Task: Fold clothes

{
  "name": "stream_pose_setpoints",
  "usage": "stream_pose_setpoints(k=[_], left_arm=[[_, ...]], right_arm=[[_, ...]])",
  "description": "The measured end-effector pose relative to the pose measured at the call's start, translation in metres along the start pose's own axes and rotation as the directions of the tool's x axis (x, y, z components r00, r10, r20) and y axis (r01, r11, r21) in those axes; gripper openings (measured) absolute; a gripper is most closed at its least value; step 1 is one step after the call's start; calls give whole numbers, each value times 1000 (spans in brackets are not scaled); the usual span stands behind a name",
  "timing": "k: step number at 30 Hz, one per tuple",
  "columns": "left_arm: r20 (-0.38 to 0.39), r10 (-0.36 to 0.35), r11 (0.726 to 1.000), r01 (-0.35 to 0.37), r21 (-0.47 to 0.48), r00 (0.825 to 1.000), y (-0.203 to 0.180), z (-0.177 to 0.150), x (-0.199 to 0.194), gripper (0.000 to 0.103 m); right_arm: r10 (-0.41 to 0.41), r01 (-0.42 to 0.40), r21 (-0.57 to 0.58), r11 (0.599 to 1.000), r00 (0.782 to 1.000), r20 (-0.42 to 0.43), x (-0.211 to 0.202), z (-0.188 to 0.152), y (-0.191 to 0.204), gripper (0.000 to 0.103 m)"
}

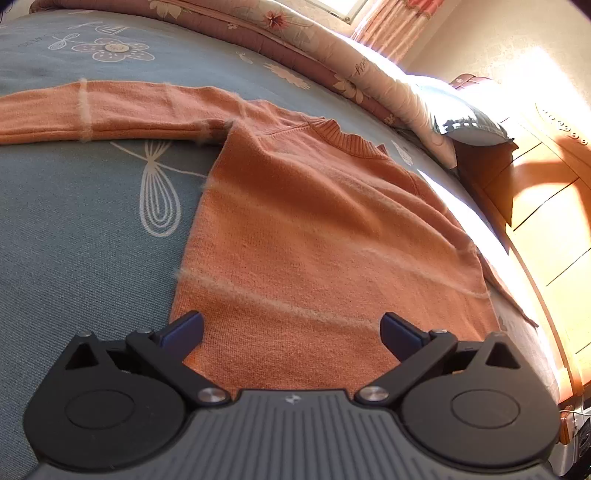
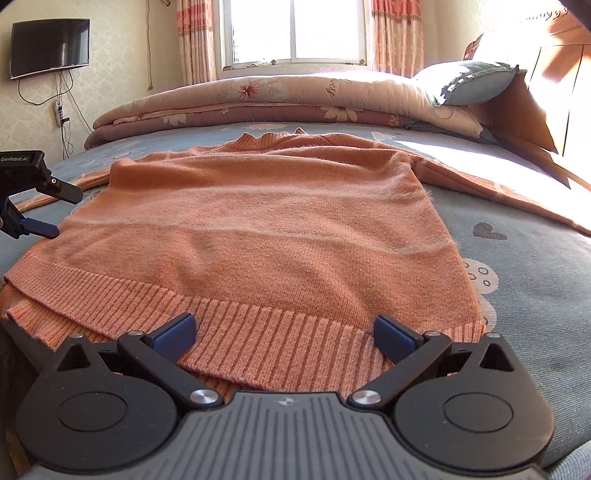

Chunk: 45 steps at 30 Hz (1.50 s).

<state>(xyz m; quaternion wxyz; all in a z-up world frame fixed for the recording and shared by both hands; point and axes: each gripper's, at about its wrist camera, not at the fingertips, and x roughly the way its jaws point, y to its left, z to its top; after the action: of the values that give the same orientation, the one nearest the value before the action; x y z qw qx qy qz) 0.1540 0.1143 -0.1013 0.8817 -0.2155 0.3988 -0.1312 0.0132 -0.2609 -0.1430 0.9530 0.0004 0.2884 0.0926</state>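
An orange knit sweater [image 1: 295,229] with pale fuzzy stripes lies flat on the blue bed cover [image 1: 81,229]. Its collar [image 1: 343,138] points toward the quilt, and one sleeve [image 1: 92,110] stretches out to the left. My left gripper [image 1: 291,328] is open, low over the sweater's side edge, holding nothing. In the right wrist view the same sweater [image 2: 258,236] fills the middle, ribbed hem [image 2: 258,332] nearest. My right gripper [image 2: 284,330] is open just above that hem. The left gripper [image 2: 55,214] shows at the left edge, open beside the sweater's side.
A folded floral quilt [image 2: 258,99] lies along the far side of the bed, with a grey pillow [image 2: 476,83] at its right end. A wooden headboard [image 1: 546,229] bounds the bed. Behind are a window [image 2: 291,33] and a wall television [image 2: 50,46].
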Motion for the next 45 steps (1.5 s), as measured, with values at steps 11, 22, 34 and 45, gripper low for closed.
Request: stream_pose_setpoints(k=[11,22,34,45], left_arm=[[-68,-65,979,77,190,996,-75,-66,-5,102],[27,55,948,-61,312,998,-90,-106,-13,102],[35,11,963,-20,268,999,-79,-104,-16,102],[37,-71,965,59,257,997,-68,-103,-21,102]], right_arm=[[-3,3,-7,1000,1000,19,0,-1,0,103],[-73,70,117,991,997,24,-30,-3,-24,103],[-60,62,293,954,998,-16,-27,4,-46,103],[-150,163,158,974,984,-93,-14,6,-24,103]])
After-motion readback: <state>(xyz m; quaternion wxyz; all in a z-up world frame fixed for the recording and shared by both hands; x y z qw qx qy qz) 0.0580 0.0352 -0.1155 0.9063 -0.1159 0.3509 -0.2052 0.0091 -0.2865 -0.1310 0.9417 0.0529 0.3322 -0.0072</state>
